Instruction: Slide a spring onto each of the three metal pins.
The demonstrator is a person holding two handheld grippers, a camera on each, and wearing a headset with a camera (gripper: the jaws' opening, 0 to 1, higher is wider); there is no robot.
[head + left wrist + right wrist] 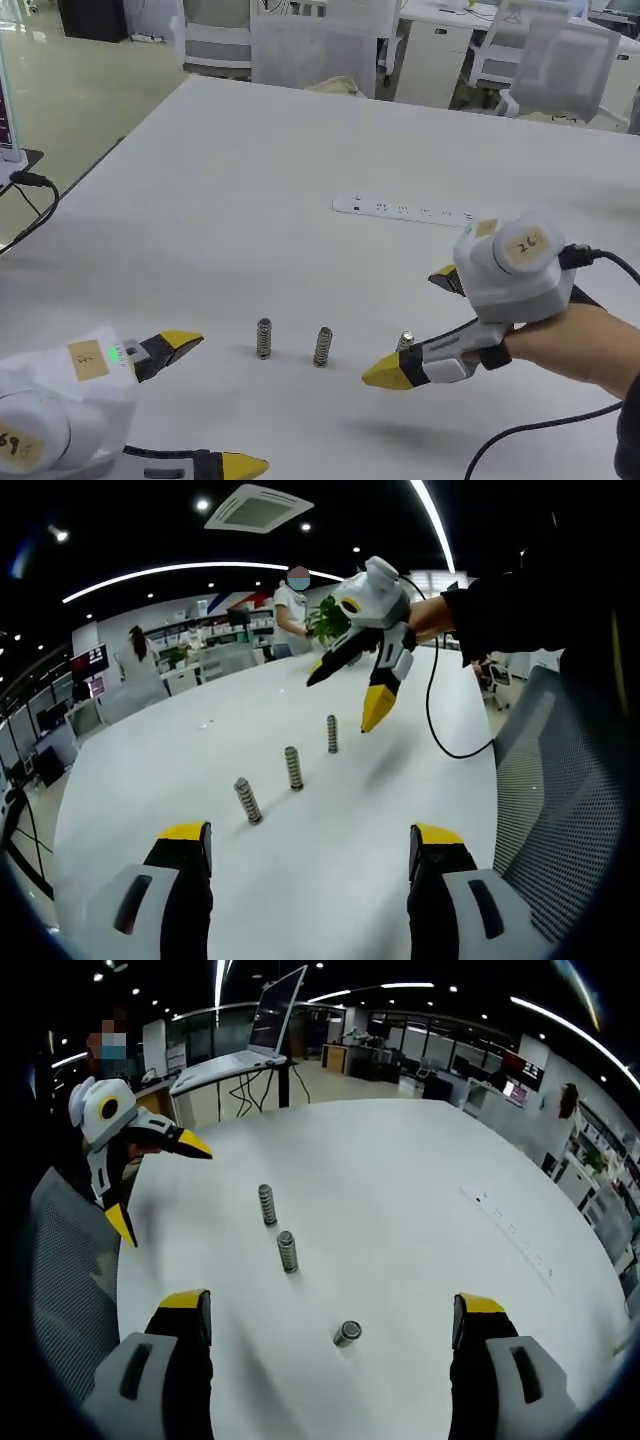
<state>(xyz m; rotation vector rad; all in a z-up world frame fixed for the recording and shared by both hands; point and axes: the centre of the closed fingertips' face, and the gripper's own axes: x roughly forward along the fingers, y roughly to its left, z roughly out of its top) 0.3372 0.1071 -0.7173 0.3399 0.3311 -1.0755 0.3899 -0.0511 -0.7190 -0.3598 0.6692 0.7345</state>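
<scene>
Now, three springs (292, 767), two claws (310, 831) (332, 1302), both splayed

You have a white power strip (405, 211) lying on the surface (250, 180), mesh chairs (560, 60) beyond it, a black cable (28, 181) far left of it.

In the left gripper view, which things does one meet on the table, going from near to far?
left gripper → nearest spring → middle spring → farthest spring
</scene>
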